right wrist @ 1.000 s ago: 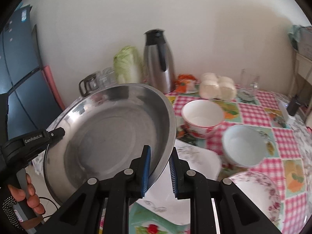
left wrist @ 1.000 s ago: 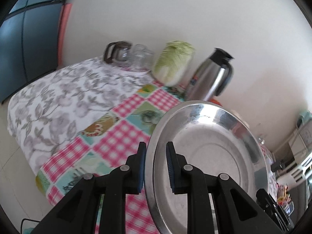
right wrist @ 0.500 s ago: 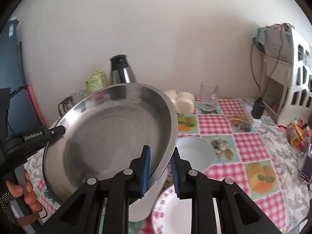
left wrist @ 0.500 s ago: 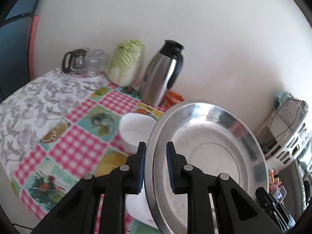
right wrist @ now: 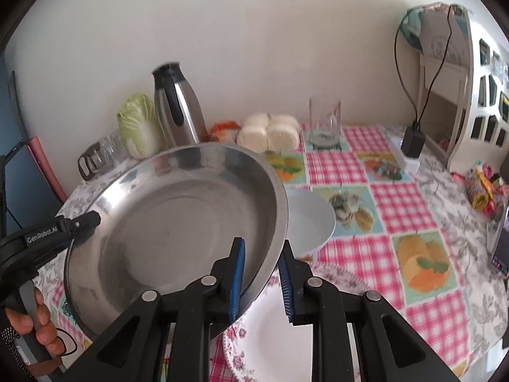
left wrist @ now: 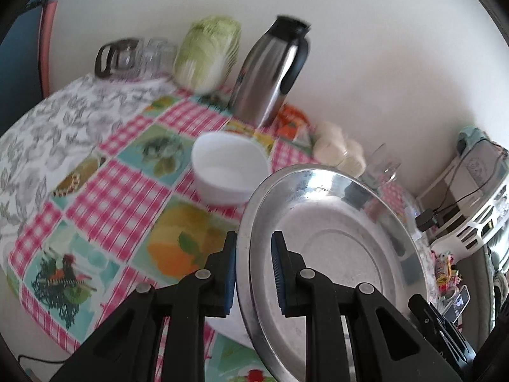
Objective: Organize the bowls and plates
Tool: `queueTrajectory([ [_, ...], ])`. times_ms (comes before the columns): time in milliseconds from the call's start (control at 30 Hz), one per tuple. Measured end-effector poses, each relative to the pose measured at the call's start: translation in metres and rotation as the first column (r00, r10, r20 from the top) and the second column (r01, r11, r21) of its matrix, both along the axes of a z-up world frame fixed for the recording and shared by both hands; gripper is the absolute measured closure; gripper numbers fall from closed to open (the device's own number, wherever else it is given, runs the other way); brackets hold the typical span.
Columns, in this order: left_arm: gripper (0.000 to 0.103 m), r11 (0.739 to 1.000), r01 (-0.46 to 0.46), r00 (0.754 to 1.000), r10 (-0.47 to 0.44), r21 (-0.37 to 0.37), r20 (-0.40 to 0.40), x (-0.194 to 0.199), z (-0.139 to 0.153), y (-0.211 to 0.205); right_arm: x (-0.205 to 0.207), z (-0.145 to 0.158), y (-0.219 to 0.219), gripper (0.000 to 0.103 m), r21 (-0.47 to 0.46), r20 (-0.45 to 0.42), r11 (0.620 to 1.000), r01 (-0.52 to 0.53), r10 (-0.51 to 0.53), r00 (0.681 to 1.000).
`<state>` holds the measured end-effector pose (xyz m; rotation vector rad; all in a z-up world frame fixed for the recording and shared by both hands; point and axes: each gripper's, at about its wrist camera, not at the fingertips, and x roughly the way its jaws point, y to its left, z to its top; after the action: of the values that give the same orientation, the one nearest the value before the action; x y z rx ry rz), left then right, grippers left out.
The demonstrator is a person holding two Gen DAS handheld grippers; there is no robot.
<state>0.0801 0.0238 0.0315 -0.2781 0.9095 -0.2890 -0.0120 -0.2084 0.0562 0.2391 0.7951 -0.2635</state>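
Observation:
A large steel plate (left wrist: 334, 248) (right wrist: 178, 222) is held in the air above the table by both grippers. My left gripper (left wrist: 253, 270) is shut on its left rim; it also shows in the right wrist view (right wrist: 79, 222). My right gripper (right wrist: 261, 277) is shut on the plate's right rim. A white bowl (left wrist: 229, 172) stands on the checked cloth beyond the plate. Another white bowl (right wrist: 310, 222) sits behind the plate's right edge. A floral-rimmed white plate (right wrist: 270, 331) lies under my right gripper.
A steel thermos jug (left wrist: 270, 70) (right wrist: 178, 111), a cabbage (left wrist: 206, 51), glass cups (left wrist: 136, 57), white buns (right wrist: 270, 130) and a glass mug (right wrist: 324, 121) line the wall. A white shelf (right wrist: 470, 89) and charger (right wrist: 412, 143) stand at the right.
Both grippers have carried the steel plate along above the table. The views have swung: the bowl, buns and mug now sit nearer, and the floral plate shows below the right gripper.

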Motion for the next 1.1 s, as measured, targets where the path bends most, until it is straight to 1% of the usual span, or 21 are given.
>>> queueTrajectory([
  [100,0.083,1.000,-0.018,0.998,0.019,0.016,-0.056,0.002,-0.011,0.005,0.005,-0.010,0.003,0.080,0.003,-0.038,1.000,-0.013,0.013,0.999],
  [267,0.083,0.998,-0.051,0.991,0.054,0.026,-0.124,0.004,-0.025,0.013,0.011,-0.021,0.009,0.080,0.024,-0.092,0.999,-0.028,0.030,0.995],
  [600,0.081,0.995,-0.083,0.970,0.092,0.053,-0.225,0.012,-0.047,0.020,0.017,-0.039,0.020,0.079,0.028,-0.167,0.998,-0.048,0.052,0.985],
  [767,0.081,0.993,-0.091,0.964,0.105,0.069,-0.245,0.015,-0.055,0.021,0.021,-0.046,0.021,0.079,0.038,-0.195,0.998,-0.052,0.059,0.979],
  [833,0.081,0.994,-0.088,0.964,0.101,0.063,-0.247,0.017,-0.058,0.021,0.024,-0.054,0.023,0.079,0.035,-0.215,0.998,-0.056,0.062,0.975],
  [900,0.081,0.995,-0.081,0.967,0.094,0.063,-0.235,0.018,-0.058,0.019,0.026,-0.062,0.024,0.079,0.020,-0.236,0.998,-0.058,0.061,0.970],
  [967,0.081,0.994,-0.076,0.970,0.092,0.078,-0.225,0.019,-0.057,0.017,0.029,-0.068,0.024,0.079,0.015,-0.252,0.998,-0.055,0.057,0.966],
  [1100,0.081,0.994,-0.072,0.970,0.090,0.084,-0.225,0.023,-0.062,0.016,0.033,-0.074,0.024,0.079,0.005,-0.252,0.998,-0.057,0.056,0.966],
])
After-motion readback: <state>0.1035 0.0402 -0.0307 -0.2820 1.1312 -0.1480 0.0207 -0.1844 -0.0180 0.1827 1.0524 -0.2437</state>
